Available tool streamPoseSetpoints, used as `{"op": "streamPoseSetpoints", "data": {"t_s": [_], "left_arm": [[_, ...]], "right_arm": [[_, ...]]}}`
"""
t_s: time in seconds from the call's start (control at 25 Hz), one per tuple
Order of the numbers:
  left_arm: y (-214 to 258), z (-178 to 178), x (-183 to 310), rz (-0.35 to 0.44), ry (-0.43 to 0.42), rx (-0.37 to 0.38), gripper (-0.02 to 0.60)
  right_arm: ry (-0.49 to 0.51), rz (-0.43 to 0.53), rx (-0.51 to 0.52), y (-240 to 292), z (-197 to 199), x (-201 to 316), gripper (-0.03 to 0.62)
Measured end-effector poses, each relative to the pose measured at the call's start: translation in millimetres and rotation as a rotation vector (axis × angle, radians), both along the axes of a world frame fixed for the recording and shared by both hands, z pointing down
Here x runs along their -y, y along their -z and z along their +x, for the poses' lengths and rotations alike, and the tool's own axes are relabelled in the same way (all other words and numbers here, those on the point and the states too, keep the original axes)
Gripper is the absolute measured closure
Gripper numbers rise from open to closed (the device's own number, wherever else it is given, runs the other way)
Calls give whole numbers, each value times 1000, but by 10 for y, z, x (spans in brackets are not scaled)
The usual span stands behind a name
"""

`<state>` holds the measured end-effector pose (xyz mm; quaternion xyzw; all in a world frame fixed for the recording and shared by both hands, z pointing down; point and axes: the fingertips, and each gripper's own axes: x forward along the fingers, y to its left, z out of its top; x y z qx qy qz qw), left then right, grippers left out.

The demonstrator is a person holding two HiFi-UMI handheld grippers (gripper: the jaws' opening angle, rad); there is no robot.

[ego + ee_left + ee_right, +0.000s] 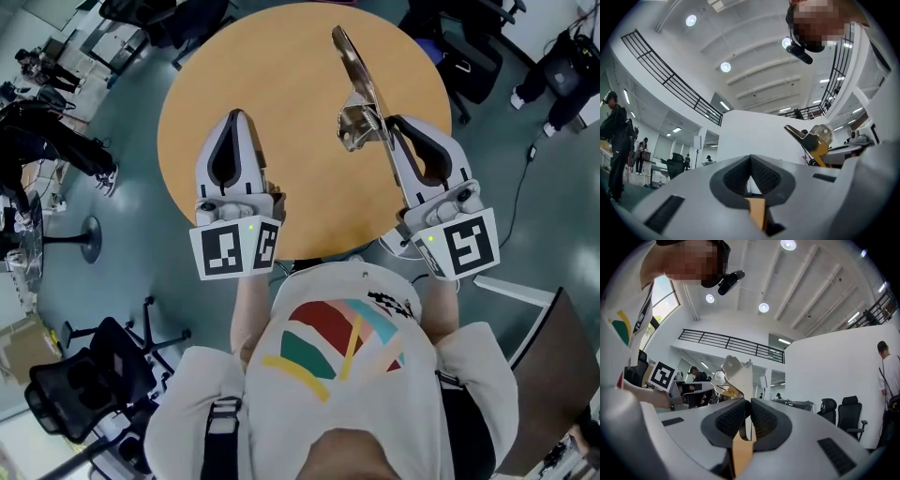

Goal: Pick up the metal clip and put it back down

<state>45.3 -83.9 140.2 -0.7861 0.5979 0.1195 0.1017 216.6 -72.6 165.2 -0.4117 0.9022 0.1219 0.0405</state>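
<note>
clip in the air, slip risk

right gripper [387, 124] clenched on one end of the metal clip [354, 80], held up above the round desk [281, 84], with most of the clip sticking out past the pads. left gripper [235, 114] closed on nothing, left of the clip. likely risk: the thin-edge hold lets the clip pivot or slip out. releasing it this high would bounce it toward the desk edge.

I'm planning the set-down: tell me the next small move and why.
Probably lower the right gripper toward the table before opening it. Its jaws are shut on the metal clip, which it holds pointing up, seemingly clear of the tabletop. The left gripper is shut, empty and apart from the clip.
</note>
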Motion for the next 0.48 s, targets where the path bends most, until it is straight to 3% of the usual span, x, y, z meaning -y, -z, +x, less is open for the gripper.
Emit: {"op": "streamPoseSetpoints", "data": {"t_s": [0.28,0.48], "left_arm": [[-315,-334,318,-88,3,-18,540],[-807,-540,573,-193,19,-32,540]], "right_arm": [[11,-105,-70,-414,-323,440,548],[8,-276,-212,-1301,-475,791,549]]}}
